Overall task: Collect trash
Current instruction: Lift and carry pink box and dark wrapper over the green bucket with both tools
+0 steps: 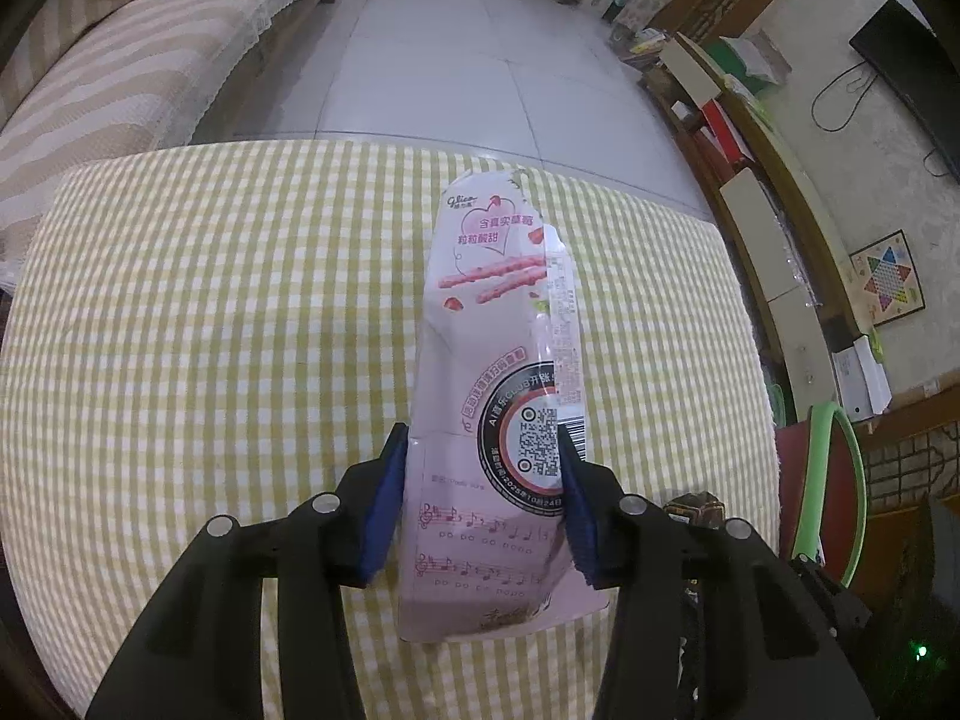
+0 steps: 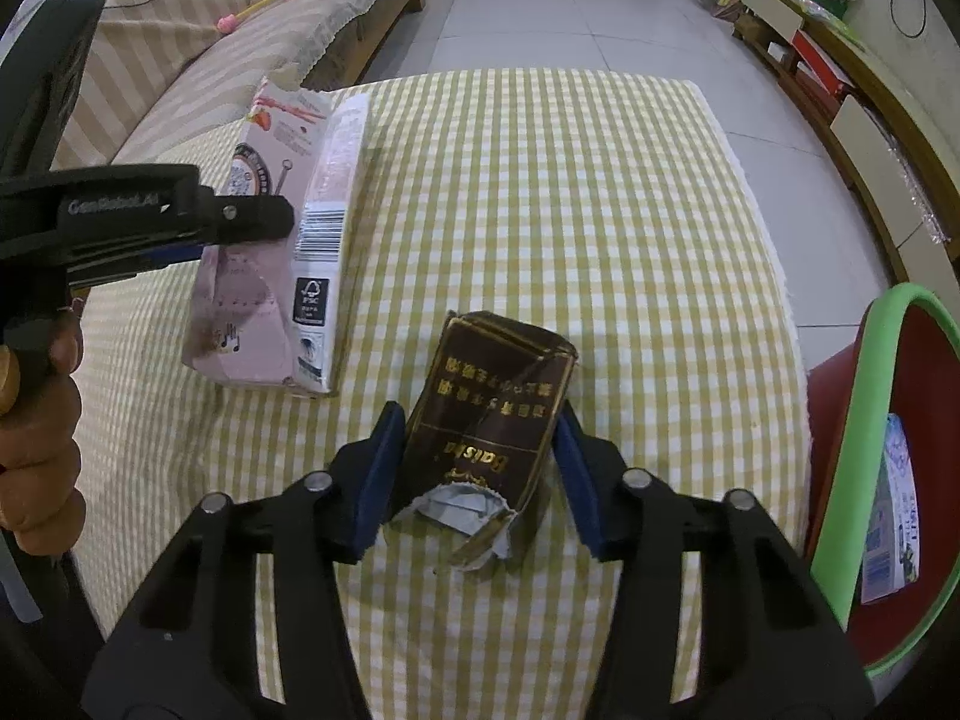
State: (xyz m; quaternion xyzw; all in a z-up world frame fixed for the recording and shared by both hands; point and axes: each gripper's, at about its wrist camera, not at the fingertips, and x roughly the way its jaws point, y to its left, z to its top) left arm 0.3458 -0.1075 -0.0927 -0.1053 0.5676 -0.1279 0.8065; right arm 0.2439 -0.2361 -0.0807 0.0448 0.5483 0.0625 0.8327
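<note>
My left gripper [image 1: 483,462] is shut on a pink snack box [image 1: 498,372], its blue pads pressed against the box's two sides above the yellow-checked table [image 1: 240,312]. The same box [image 2: 282,240] shows in the right wrist view at the left, with the left gripper's finger across it. My right gripper [image 2: 480,450] is shut on a crumpled dark brown cigarette pack [image 2: 492,420] with a torn open end, over the table's near edge [image 2: 540,210].
A red bin with a green rim [image 2: 888,468] stands to the right of the table and holds a carton. A striped sofa [image 1: 108,72] lies to the left. Low shelves [image 1: 768,228] line the right wall. Tiled floor lies beyond the table.
</note>
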